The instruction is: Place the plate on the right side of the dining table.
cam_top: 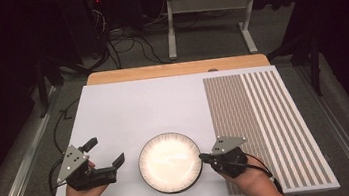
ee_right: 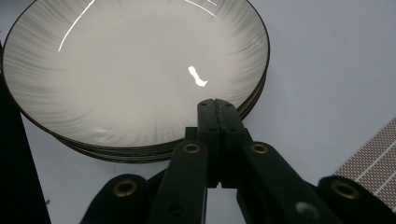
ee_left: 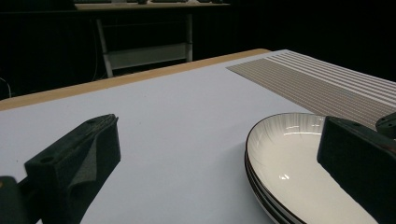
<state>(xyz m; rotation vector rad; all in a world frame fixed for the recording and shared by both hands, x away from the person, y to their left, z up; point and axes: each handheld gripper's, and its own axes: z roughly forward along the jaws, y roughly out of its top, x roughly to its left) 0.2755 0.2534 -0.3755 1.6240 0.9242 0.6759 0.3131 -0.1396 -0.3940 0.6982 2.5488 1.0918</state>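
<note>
A stack of white plates (cam_top: 170, 162) with dark rims and faint grey ribbing sits near the front edge of the white board (cam_top: 138, 107). My left gripper (cam_top: 104, 152) rests just left of the stack with its jaws wide apart and nothing between them. In the left gripper view the plates (ee_left: 299, 163) lie beside the right-hand jaw of the left gripper (ee_left: 217, 163). My right gripper (cam_top: 202, 157) is shut, its tips at the stack's right rim. In the right gripper view the right gripper (ee_right: 215, 105) has its jaws pressed together over the edge of the plates (ee_right: 135, 70), holding nothing.
A brown-and-white striped mat (cam_top: 265, 117) covers the right side of the board. The wooden table edge (cam_top: 174, 69) shows at the back. Beyond it stand a white metal frame (cam_top: 206, 3) and loose cables (cam_top: 126, 48) on the floor.
</note>
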